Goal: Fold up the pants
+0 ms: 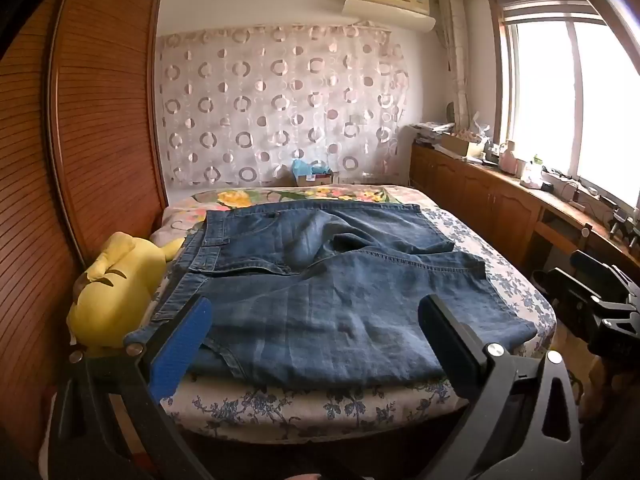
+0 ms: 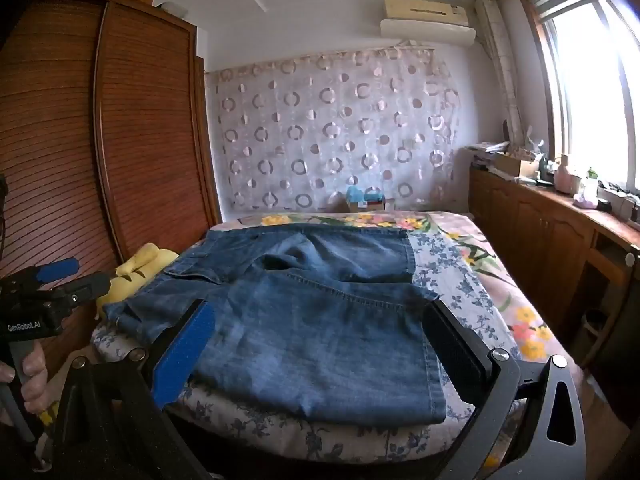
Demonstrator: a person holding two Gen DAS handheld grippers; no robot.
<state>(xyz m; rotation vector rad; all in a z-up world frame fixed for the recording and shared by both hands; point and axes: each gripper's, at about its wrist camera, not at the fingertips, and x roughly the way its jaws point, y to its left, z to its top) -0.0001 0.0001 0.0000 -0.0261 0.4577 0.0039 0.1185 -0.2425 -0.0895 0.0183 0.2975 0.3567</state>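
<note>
Denim pants (image 1: 320, 280) folded, hem near bed (image 1: 280, 408) edge; left tongs (image 1: 316, 332), right tongs (image 2: 320, 344) released (bare quilt rightward).

A yellow plush toy (image 1: 116, 292) lies beside the floral bedsheet (image 1: 500, 264), near the slatted wardrobe (image 1: 104, 120); a circle-patterned curtain (image 1: 280, 104) hangs behind.

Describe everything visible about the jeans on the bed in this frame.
The jeans are blue denim, faded paler in patches, with visible seams, hems and a waistband with a belt loop on the left. They lie spread flat but wrinkled on the floral bedsheet, one leg lying partly across the other, a hem reaching the near edge of the bed. A yellow plush toy sits beside the waistband; whether it touches is unclear. Both the left gripper and the right gripper stand open in front of the jeans, holding nothing.
</note>
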